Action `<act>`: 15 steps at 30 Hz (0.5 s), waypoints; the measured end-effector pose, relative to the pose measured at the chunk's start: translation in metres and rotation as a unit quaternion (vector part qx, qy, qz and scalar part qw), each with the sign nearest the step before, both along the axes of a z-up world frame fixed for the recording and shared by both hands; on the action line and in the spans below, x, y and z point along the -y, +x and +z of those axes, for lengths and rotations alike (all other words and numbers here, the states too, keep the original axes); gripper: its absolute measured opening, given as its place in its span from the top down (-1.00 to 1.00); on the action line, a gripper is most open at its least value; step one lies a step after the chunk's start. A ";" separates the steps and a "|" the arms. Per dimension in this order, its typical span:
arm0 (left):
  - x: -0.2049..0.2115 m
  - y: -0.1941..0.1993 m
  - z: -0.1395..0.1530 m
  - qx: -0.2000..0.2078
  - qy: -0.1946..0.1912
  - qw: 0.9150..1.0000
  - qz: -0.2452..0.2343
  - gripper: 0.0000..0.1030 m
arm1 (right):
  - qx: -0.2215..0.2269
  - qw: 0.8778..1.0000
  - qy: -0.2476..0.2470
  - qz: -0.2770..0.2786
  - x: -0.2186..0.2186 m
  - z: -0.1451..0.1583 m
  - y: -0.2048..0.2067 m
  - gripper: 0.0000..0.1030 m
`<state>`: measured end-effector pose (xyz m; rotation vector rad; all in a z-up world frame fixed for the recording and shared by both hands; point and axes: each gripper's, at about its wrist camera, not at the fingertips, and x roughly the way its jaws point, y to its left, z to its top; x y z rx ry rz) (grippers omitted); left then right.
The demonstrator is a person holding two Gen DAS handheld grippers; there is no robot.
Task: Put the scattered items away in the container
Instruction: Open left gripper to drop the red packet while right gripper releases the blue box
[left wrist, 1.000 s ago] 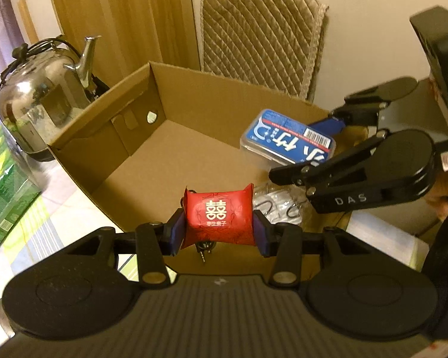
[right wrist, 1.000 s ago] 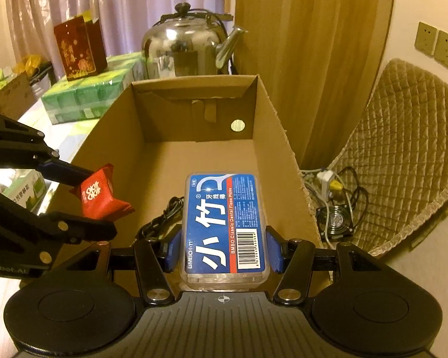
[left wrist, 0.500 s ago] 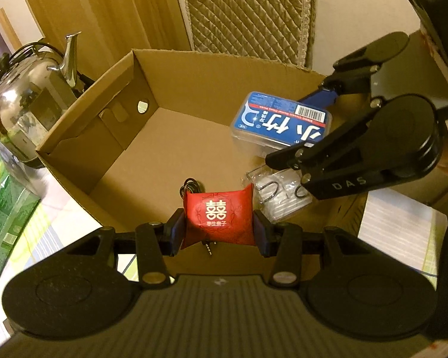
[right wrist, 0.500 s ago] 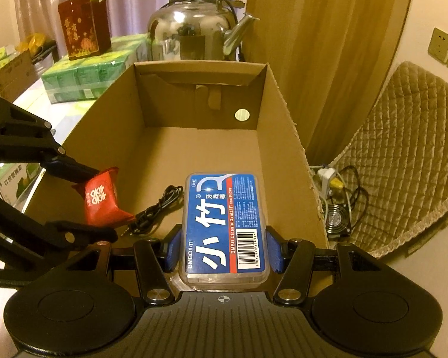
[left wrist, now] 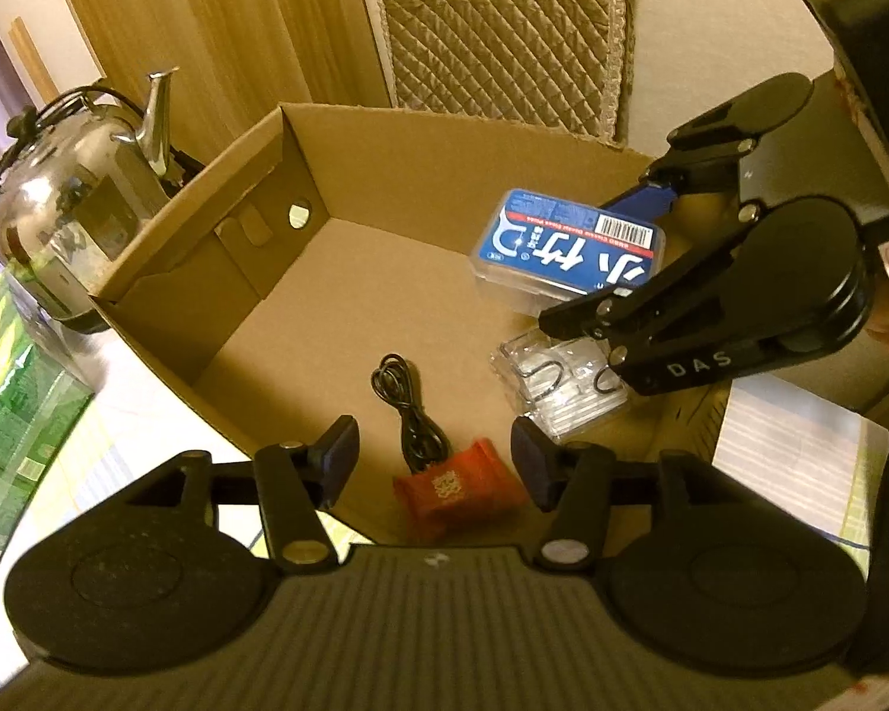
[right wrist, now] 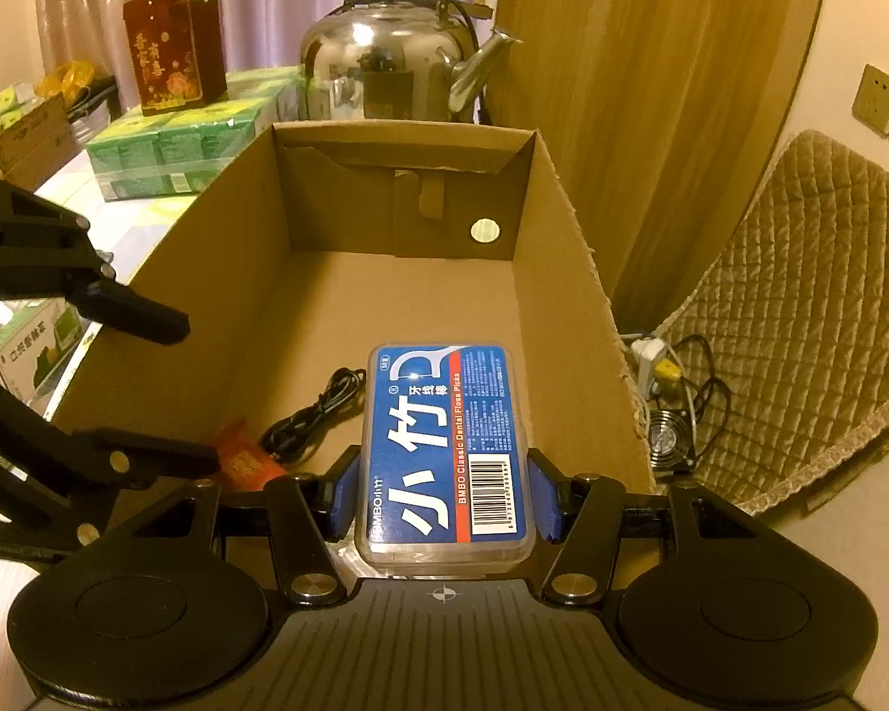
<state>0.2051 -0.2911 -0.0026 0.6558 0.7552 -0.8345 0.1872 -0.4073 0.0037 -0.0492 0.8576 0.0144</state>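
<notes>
Sitting at far left, beside the cardboard box [left wrist: 166, 272]: steel kettle [left wrist: 71, 207]. Hovering over the box's near edge, jaws spread wide and holding nothing: left gripper [left wrist: 432, 462]. Lying on the box floor beneath it, touching a coiled black cable [left wrist: 406, 409]: red candy packet [left wrist: 459, 489]. Clamping the blue floss-pick case [right wrist: 444, 450] above the box, over a clear hook pack [left wrist: 563, 385]: right gripper [right wrist: 444, 497].

Cable [left wrist: 406, 415] and packet [left wrist: 456, 489] in box [left wrist: 421, 178]

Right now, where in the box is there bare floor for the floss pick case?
The cardboard box floor is bare toward the far wall. The near end is crowded: red packet, black cable, clear hook pack, under the floss case.
</notes>
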 end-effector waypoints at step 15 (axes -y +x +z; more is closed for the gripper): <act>-0.053 -0.020 0.048 0.022 -0.080 0.995 0.048 -0.08 | -0.022 0.998 0.032 0.052 -0.022 -0.003 0.014 -0.04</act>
